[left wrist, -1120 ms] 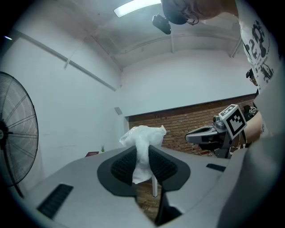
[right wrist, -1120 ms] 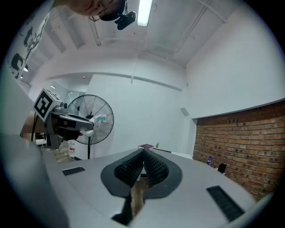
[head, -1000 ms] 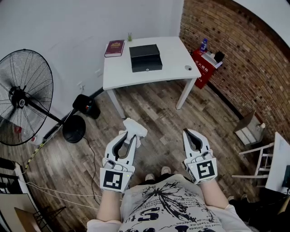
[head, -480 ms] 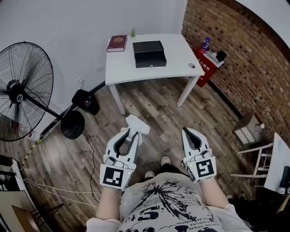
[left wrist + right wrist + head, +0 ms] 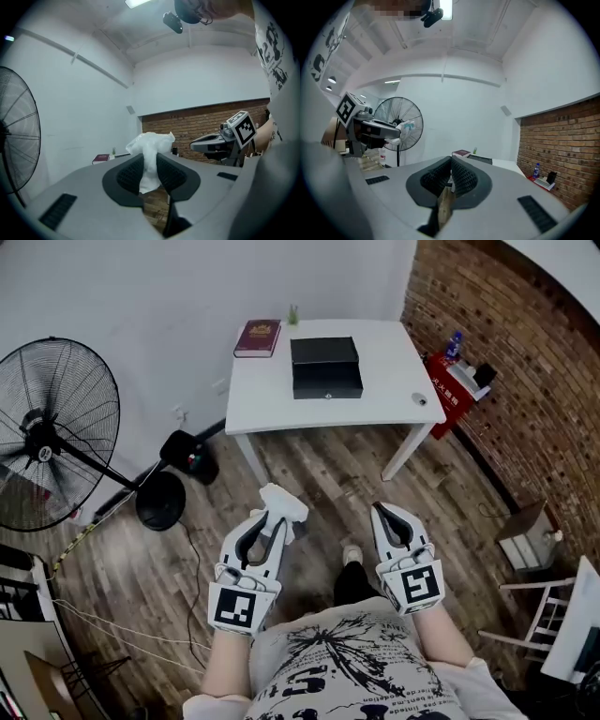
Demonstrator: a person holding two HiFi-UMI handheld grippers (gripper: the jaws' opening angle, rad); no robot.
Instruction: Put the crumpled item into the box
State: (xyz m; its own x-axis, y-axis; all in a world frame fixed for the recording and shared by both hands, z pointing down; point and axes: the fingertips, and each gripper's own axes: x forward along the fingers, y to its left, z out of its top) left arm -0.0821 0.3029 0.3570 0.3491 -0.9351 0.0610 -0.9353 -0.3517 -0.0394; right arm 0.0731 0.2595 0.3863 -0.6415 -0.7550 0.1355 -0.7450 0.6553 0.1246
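A crumpled white item sticks out from between the jaws of my left gripper, which is shut on it above the wooden floor. In the left gripper view the crumpled item is pinched between the dark pads of the left gripper. My right gripper hangs beside it, shut, and the right gripper has nothing in its jaws. The black box lies closed on the white table ahead, well beyond both grippers. The right gripper view shows that box past its tips.
A dark red book and a small green bottle sit at the table's back left. A large standing fan is at the left, with a black bag and cables near it. A brick wall runs along the right.
The view has shifted: the table and box now sit further right and slightly lower in the head view. Both grippers keep their pose and the left one still holds the crumpled item.
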